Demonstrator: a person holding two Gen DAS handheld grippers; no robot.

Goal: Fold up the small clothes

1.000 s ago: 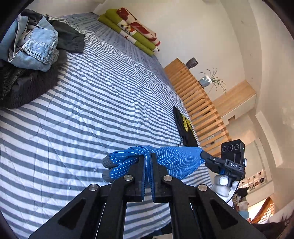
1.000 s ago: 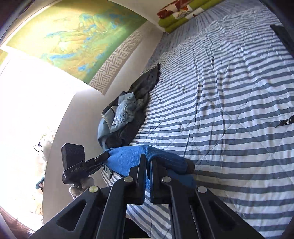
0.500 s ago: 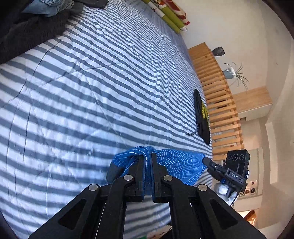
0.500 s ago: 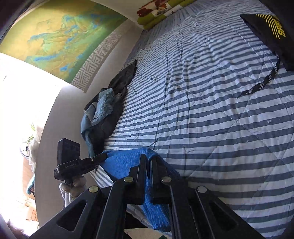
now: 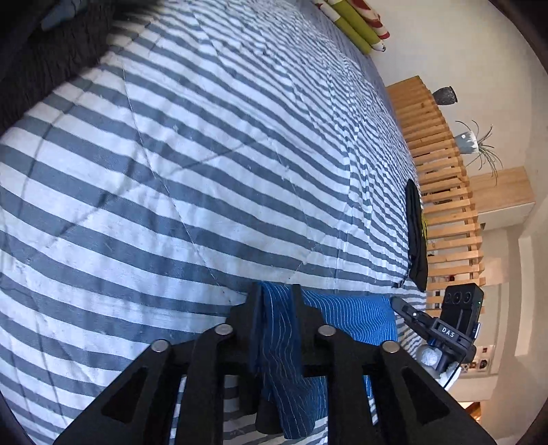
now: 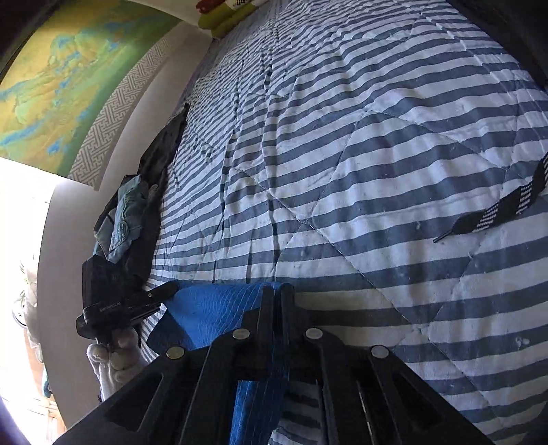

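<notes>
A blue garment with thin pale wavy lines (image 5: pixel 352 318) is stretched low over the near edge of the striped quilt (image 5: pixel 205 171). One end of it hangs between the fingers of my left gripper (image 5: pixel 276 291), whose jaws are opening and stand apart with the cloth loose in the gap. My right gripper (image 6: pixel 278 291) is shut on the other end of the blue garment (image 6: pixel 212 308). Each view shows the other hand-held gripper at the far end of the cloth, gripped by a gloved hand (image 6: pixel 113 345).
A black garment with yellow print (image 5: pixel 416 232) lies at the bed's right edge beside a wooden slatted frame (image 5: pixel 441 191). Its black-and-white drawstring (image 6: pixel 496 208) trails on the quilt. A pile of denim and dark clothes (image 6: pixel 133 219) sits by the wall. Green pillows (image 5: pixel 356 30) lie far off.
Both grippers have come down close to the quilt with the blue garment between them. The left jaws have parted; the right ones stay closed on the cloth.
</notes>
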